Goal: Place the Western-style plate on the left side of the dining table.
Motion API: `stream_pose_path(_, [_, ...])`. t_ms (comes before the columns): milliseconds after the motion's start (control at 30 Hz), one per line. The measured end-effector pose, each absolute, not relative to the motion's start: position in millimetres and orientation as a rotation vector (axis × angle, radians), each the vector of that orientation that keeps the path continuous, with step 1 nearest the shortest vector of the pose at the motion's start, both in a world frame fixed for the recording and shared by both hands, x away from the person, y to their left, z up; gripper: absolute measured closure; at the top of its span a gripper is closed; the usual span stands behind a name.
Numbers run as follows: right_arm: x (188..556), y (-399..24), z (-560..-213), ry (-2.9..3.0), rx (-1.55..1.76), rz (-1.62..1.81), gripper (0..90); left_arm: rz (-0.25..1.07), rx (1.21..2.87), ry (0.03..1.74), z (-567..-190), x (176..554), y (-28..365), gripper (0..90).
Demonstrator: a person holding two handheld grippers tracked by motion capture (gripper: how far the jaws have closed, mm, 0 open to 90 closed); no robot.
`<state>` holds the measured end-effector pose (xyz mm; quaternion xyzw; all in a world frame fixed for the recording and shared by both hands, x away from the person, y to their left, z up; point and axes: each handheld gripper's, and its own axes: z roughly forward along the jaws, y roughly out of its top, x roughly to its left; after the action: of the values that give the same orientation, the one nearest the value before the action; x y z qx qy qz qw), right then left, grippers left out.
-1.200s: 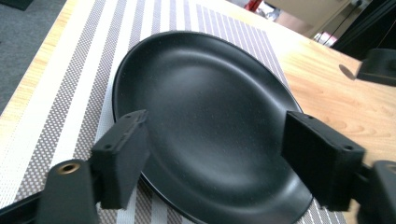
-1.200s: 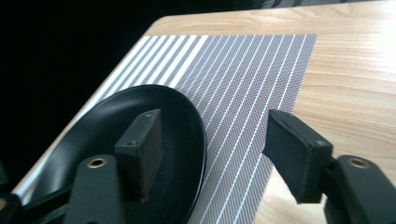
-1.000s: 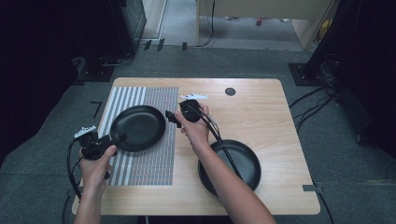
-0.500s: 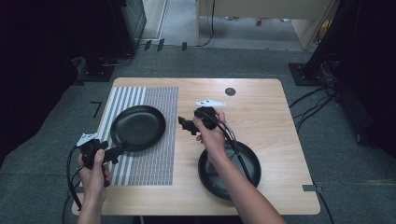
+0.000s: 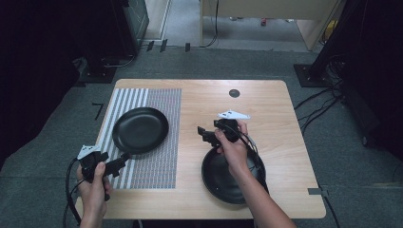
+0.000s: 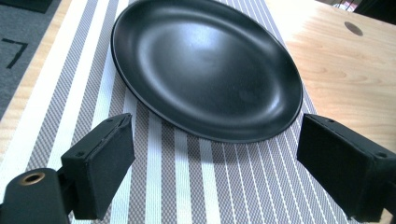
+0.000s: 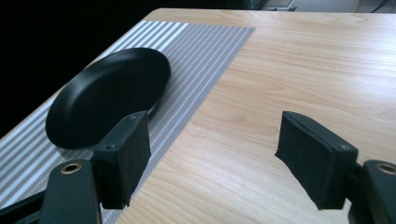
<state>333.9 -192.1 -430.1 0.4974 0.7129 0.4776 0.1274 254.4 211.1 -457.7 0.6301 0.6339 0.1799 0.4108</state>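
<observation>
We count two black plates: one [image 5: 140, 129] lying on the striped placemat [image 5: 159, 161], another [image 5: 228, 183] on the bare wood of the counter [image 5: 275, 104]. We see one placemat, one counter, and two hand-held grippers, left [image 5: 121, 163] and right [image 5: 203, 134].

Bare wooden table [image 5: 266, 109] beyond both plates [image 5: 140, 129].

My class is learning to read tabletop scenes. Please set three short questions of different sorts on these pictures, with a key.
1. True or false: both black plates lie on the striped mat.
2. Which gripper has its fingers nearest the plate on the mat: A left, B right?
3. Fill in: the right gripper's fingers are ____.

Key:
1. False: one plate lies on the striped mat; the other plate lies on bare table.
2. A, the left gripper.
3. Open, with nothing between them: right gripper.
</observation>
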Motion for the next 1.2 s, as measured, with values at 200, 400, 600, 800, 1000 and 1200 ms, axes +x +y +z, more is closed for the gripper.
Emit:
stream_pose_path(200, [323.4, -211.4, -434.5, 2.054, 1.457, 1.363, 25.1, 0.464, 1.595, 1.603, -463.4, 248.5, 212.3, 10.8])
stream_pose_path(400, [314.0, -234.8, -442.3, 2.032, 1.484, 1.332, 25.1, 0.494, 1.593, 1.592, -467.1, 241.8, 216.4, 10.8])
stream_pose_path(600, [305.9, -253.1, -450.7, 2.013, 1.516, 1.305, 25.1, 0.497, 1.601, 1.614, -477.4, 237.7, 221.3, 10.7])
stream_pose_path(800, [298.4, -272.6, -458.7, 1.983, 1.542, 1.274, 24.8, 0.501, 1.616, 1.632, -484.3, 235.7, 224.2, 10.7])
stream_pose_path(1000, [291.5, -290.6, -465.2, 1.959, 1.567, 1.236, 24.2, 0.514, 1.643, 1.651, -491.2, 234.6, 227.3, 10.7])
stream_pose_path(1200, [283.3, -311.7, -469.6, 1.922, 1.59, 1.217, 23.9, 0.536, 1.681, 1.669, -495.5, 233.6, 230.7, 10.5])
